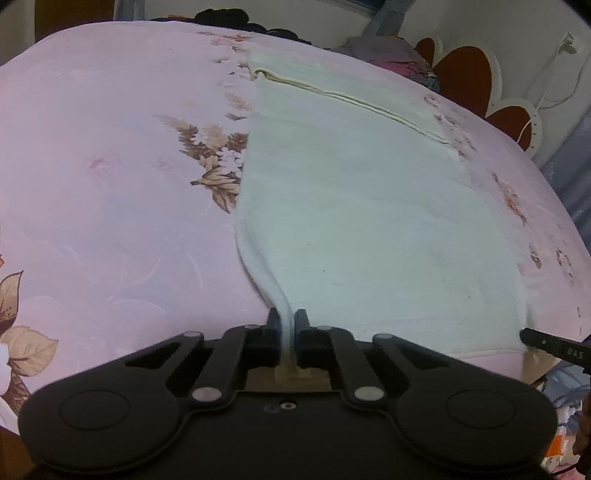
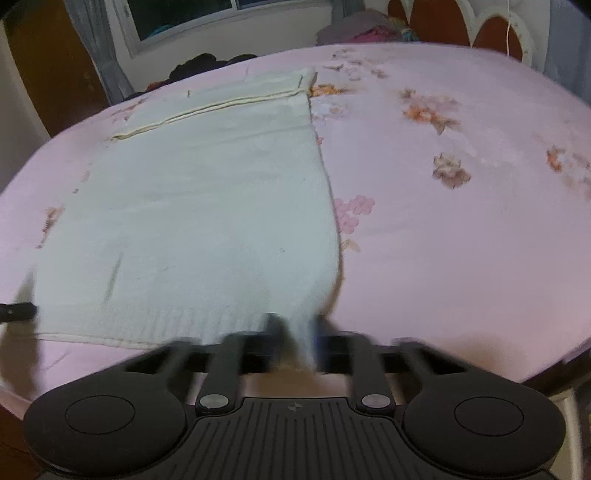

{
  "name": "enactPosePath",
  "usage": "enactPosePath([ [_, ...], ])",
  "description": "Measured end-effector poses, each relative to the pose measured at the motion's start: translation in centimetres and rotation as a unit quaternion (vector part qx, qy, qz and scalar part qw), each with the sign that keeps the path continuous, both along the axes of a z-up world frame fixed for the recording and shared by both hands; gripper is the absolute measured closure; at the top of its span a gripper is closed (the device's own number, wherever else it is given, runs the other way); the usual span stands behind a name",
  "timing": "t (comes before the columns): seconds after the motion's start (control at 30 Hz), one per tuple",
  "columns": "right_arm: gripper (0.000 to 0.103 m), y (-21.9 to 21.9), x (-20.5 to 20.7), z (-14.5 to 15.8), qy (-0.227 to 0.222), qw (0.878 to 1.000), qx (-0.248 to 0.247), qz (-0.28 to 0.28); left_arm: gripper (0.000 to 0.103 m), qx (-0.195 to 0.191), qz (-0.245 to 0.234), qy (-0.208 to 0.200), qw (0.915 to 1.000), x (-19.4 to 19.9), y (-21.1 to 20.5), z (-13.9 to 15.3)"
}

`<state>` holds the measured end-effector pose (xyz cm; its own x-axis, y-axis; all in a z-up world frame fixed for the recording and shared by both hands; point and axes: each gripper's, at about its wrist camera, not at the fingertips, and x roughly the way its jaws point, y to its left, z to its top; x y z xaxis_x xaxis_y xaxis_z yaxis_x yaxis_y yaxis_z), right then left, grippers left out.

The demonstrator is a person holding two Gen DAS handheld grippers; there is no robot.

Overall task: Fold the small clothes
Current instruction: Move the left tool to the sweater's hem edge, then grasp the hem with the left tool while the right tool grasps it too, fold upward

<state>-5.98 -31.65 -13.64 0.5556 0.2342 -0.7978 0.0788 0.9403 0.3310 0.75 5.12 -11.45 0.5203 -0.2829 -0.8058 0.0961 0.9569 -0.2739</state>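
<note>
**Pale garment being pinched at both near corners**

A pale knit garment (image 1: pixel 369 221) is being laid flat on a pink floral bedsheet (image 1: pixel 110 184), its long axis running from the near ribbed hem away toward the headboard (image 1: pixel 465 74) end. A cream seam line (image 1: pixel 354 99) is being shown across the far part of the garment, parallel to the hem.

The left gripper (image 1: pixel 287 325) is being held low at the garment's near left corner, pointed forward along the garment's left edge. Its jaws are being pressed together on that rolled edge, with fabric being drawn back between the fingers.

The right gripper (image 2: pixel 295 325) is being held at the garment's near right corner, likewise pointed along the garment; it is blurred, yet cloth is being seen pinched between its closed jaws. In each wrist view, the tip of the other gripper is being seen at the garment's opposite near corner.

Beyond the garment's far end, dark clothes (image 2: pixel 207 62) are being seen below a window (image 2: pixel 221 14).
</note>
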Motion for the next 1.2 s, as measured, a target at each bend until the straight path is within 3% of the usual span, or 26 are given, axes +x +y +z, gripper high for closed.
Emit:
enactPosePath([
  [0.17,0.096,-0.2,0.2,0.9,-0.01,1.0,0.02,0.004,0.098,-0.018,-0.003,-0.02,0.9996,0.5,0.0,1.2],
  [0.33,0.096,-0.8,1.6,3.8,-0.056,0.998,0.034,-0.006,0.099,-0.031,-0.003,-0.068,0.9972,2.7,-0.4,4.2],
  [0.6,0.097,-2.4,8.5,7.0,-0.12,0.992,0.038,-0.019,0.099,-0.034,0.006,-0.127,0.9912,9.7,-1.6,7.8],
  [0.87,0.097,-3.6,17.1,7.3,-0.14,0.989,0.04,-0.02,0.099,-0.038,0.026,-0.139,0.9892,17.3,-2.6,8.2],
  [1.2,0.097,-4.3,25.9,5.8,-0.138,0.989,0.056,-0.013,0.099,-0.043,0.048,-0.122,0.9904,24.5,-2.9,6.4],
])
